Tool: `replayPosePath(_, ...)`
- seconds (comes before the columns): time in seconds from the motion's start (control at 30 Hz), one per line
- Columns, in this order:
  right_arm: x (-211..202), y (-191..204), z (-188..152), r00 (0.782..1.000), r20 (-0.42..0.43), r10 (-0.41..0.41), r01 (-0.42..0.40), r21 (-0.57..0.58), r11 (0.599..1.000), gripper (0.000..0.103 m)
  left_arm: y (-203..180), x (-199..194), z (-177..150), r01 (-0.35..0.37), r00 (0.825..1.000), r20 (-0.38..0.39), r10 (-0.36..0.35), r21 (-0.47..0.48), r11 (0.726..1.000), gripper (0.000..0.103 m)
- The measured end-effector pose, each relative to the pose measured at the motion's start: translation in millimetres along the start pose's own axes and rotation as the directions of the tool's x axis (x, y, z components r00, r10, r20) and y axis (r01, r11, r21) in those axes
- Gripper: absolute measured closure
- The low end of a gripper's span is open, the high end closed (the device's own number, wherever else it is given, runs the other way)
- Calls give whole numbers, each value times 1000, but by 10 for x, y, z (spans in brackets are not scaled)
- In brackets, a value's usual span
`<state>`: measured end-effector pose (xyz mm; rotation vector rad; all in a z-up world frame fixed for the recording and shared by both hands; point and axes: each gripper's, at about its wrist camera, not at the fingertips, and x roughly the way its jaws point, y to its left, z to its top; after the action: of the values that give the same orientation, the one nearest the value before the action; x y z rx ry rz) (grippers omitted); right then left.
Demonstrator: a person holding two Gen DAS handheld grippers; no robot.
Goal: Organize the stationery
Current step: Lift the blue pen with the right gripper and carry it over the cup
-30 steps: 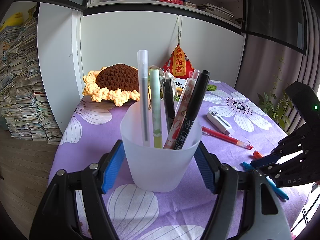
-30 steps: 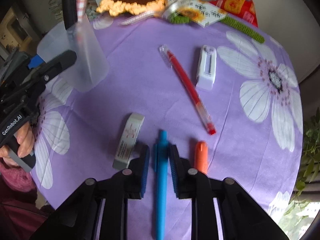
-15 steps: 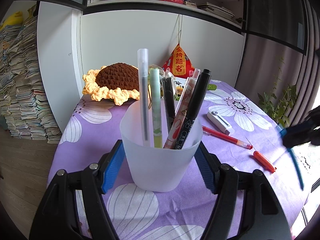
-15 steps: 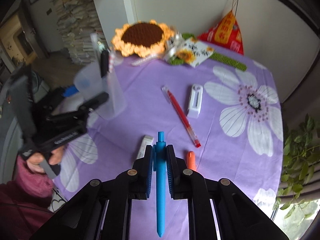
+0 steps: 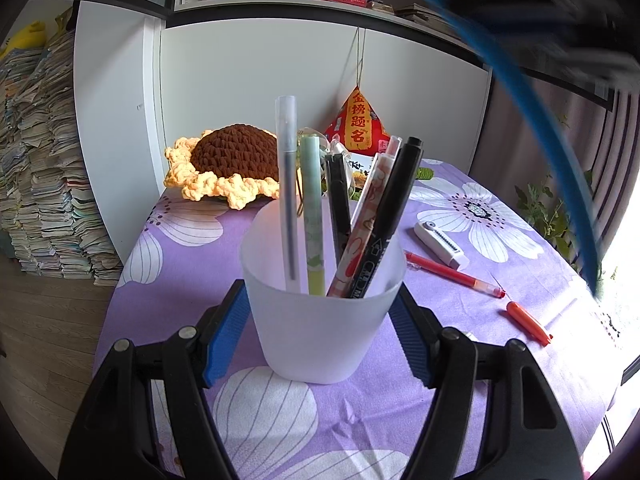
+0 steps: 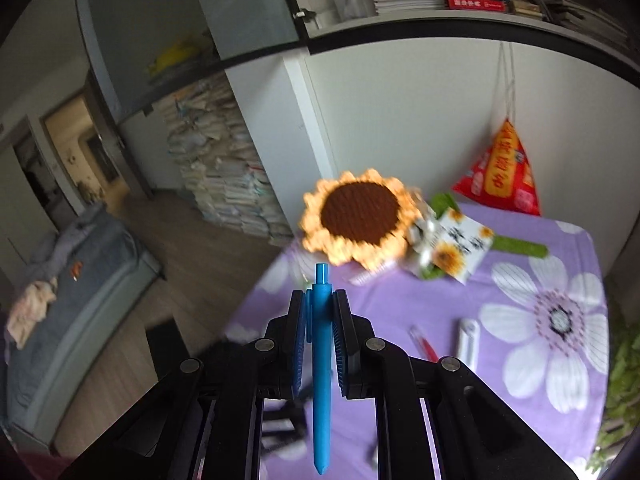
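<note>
Lifted clear of the worktop (image 5: 460, 208) since a second ago, the blue pen (image 6: 321, 364) now rides high in my right gripper (image 6: 320, 332), jaws pinching its barrel, tip hanging down; from the left wrist view it streaks above and right of the cup (image 5: 320, 320). My left gripper (image 5: 320, 332) has kept its jaws pressed on the frosted cup's sides, steadying it. Five pens already stand inside. Still lying right of the cup: a red pen (image 5: 452, 274), an orange pen (image 5: 528, 322) and a white correction tape (image 5: 440, 240). I judge the job a little past halfway.
</note>
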<state>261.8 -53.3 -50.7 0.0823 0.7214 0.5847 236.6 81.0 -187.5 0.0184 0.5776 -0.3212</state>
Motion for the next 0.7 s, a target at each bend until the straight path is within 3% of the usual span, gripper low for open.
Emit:
replayPosePath(0.3, 487, 58, 306, 990, 105, 91, -94, 20, 995, 89, 4, 6, 7, 1, 1000, -2, -1, -2, 1000, 33)
replayPosePath(0.7, 513, -67, -29, 993, 95, 63, -66, 28, 997, 89, -1, 8, 5, 0, 1000, -2, 0, -2, 1000, 33)
